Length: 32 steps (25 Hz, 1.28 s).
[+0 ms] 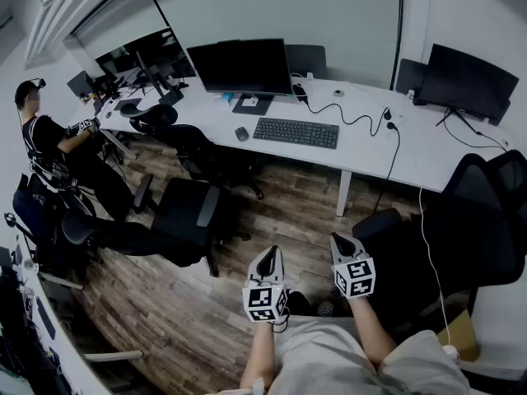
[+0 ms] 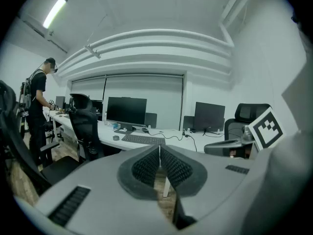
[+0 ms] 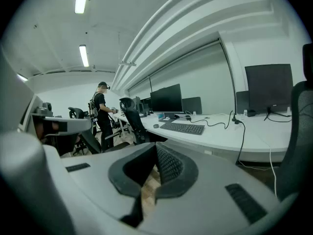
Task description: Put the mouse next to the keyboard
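The mouse (image 1: 241, 133) lies on the white counter (image 1: 372, 156) near its front edge, just off the left end of the keyboard (image 1: 296, 132), with a small gap between the two. Both sit in front of the dark monitor (image 1: 240, 66), whose stand is behind the mouse toward the counter's back edge. A black cable (image 1: 354, 120) snakes along the counter from behind that monitor toward the right, past the keyboard's far end, and a second monitor (image 1: 465, 81) stands by the right back corner. I am well apart from all of it, out on the wooden floor (image 1: 272, 212), with a black chair (image 1: 185, 212) between me and the counter's left stretch. My left claw (image 1: 268, 255) is clenched: in the left gripper view its ribbed pads meet in a thin line with nothing between them, and it points at the counter from a distance. My right claw (image 1: 340, 242) is clenched too, pads together and empty, held just beside the left one above my lap, each with its marker cube toward me. At the counter's far left end a person (image 1: 43, 134) in black stands working at another screen.
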{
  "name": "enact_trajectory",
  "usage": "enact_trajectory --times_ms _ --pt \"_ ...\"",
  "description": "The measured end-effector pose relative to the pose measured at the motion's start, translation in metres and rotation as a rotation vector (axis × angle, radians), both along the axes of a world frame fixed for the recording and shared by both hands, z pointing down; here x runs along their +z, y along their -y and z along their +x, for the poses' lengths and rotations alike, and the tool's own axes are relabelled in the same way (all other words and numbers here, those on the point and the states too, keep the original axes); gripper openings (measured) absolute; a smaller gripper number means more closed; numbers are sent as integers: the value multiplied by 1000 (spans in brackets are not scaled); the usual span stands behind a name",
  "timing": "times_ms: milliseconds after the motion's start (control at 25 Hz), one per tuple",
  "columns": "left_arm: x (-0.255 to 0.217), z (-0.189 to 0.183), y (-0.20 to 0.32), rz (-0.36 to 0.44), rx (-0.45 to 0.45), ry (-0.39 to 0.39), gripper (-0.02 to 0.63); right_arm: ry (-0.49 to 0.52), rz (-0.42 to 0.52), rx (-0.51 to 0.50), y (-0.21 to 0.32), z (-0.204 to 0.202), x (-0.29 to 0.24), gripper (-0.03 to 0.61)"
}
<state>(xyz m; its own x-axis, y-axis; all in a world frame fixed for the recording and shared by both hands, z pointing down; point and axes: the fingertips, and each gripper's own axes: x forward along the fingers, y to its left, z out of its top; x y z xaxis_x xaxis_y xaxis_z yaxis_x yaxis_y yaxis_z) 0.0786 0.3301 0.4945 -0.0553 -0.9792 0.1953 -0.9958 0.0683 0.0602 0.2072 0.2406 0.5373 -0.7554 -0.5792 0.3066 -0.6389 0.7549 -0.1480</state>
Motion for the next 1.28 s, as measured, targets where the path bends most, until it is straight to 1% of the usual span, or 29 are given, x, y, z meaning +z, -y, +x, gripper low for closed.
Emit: enact_trajectory --times_ms 160,320,440,520,600,640,720,760,800,840,880,960,1040,1160,1280 --pt "-1 2 4 8 -1 -17 23 -6 9 -9 -4 9 -5 2" --pt "-2 2 4 15 10 -21 23 -4 11 7 -1 9 -4 2" --pt "2 3 3 -4 18 -22 25 37 -6 18 0 10 -5 3" --pt "4 1 2 -12 14 -32 27 69 -11 6 -1 9 -8 4" --pt "5 0 0 -18 14 -48 42 74 -10 -9 -3 8 -10 5" --pt "6 2 0 -23 17 -52 64 72 -12 -13 -4 8 -10 10" --pt "8 5 0 -29 25 -50 110 72 -30 -20 -6 8 -7 76" --pt "7 6 0 -29 28 -47 119 76 -44 -22 -6 8 -5 82" --pt "6 7 0 -28 32 -44 133 79 -55 -24 -7 8 -4 103" --pt "5 8 0 -27 35 -38 151 81 -63 -28 -7 7 -3 138" --pt "4 8 0 -28 36 -33 161 80 -67 -32 -8 6 -2 164" --pt "4 6 -2 -30 29 -30 169 78 -75 -39 -9 4 1 183" --pt "7 3 -3 -33 15 -35 169 75 -82 -44 -8 2 4 220" --pt "17 -3 -6 -56 -4 -43 169 63 -95 -46 -8 1 11 234" --pt "22 -12 0 -64 -8 -49 169 44 -104 -60 -5 -4 18 219"
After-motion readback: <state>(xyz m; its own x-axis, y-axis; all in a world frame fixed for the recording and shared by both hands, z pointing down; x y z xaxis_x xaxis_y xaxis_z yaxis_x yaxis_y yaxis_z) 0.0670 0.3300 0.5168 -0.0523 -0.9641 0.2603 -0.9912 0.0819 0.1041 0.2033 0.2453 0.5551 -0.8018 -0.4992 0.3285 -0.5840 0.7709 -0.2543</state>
